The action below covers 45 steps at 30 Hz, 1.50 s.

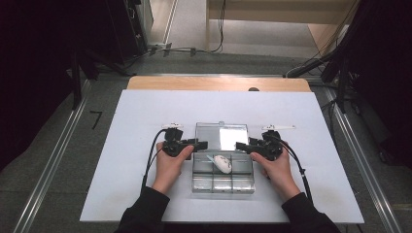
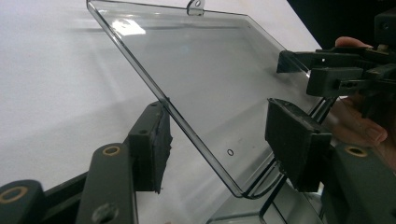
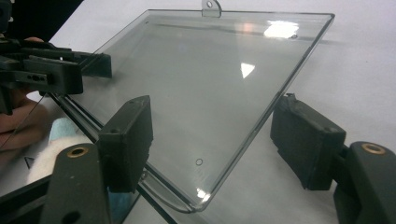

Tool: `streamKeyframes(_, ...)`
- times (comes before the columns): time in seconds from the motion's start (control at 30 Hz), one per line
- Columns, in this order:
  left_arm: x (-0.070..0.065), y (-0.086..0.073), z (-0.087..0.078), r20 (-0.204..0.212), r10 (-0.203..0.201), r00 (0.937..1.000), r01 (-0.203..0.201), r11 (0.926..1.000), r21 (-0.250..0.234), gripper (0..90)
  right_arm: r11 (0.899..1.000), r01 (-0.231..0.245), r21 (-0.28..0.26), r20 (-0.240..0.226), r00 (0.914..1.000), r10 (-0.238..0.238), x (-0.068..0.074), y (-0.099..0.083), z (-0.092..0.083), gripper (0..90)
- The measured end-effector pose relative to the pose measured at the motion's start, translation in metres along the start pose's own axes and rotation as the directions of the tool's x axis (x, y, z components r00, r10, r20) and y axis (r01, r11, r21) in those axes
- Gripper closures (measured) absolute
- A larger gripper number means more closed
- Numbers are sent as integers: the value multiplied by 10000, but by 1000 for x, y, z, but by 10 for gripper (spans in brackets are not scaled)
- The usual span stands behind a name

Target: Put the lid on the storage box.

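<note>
A clear plastic compartment box [image 1: 222, 183] lies on the white table sheet, its clear lid [image 1: 222, 136] swung open toward the far side. The lid [image 2: 210, 79] is tilted and held off the sheet. My left gripper [image 1: 201, 144] stands open at the lid's left edge, and that edge runs between its jaws [image 2: 222, 144]. My right gripper [image 1: 240, 145] stands open at the lid's right edge [image 3: 210, 88], with the lid's near corner between its jaws [image 3: 217, 140]. A white fuzzy object [image 1: 223, 164] with something pale blue [image 3: 63, 128] beside it rests in a middle compartment.
The white sheet [image 1: 145, 111] covers most of the table, and a wooden strip [image 1: 218, 83] shows at its far edge. A thin white strip shows just behind each gripper [image 1: 172, 125] [image 1: 278, 127]. Metal rails and cables run on the floor at both sides.
</note>
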<state>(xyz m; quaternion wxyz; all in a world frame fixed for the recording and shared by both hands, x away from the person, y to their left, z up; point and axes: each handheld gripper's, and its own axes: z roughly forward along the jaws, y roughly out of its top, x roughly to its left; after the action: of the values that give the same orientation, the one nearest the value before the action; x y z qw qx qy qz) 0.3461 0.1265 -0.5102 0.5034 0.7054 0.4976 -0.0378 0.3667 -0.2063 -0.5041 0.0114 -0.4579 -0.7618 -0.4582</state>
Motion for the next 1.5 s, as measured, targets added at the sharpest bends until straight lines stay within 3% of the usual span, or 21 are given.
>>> streamKeyframes(0.37,-1,1,-4,153,121,9998,-117,9996,-244,515,9994,144,-314,-10,9999,-145,2,1,-4,396)
streamKeyframes(0.9,-7,3,-16,180,734,9971,-719,9947,-731,670,9932,461,-1065,-351,9981,-501,4,3,-19,612)
streamKeyframes(1.23,-10,3,-21,300,1047,9941,-1013,9900,-977,736,9817,1187,-1491,-353,9915,-1252,7,2,-28,695)
streamKeyframes(1.5,-12,2,-24,395,1280,9910,-1235,9873,-1004,738,9702,1748,-1680,-171,9835,-1802,11,0,-32,704)
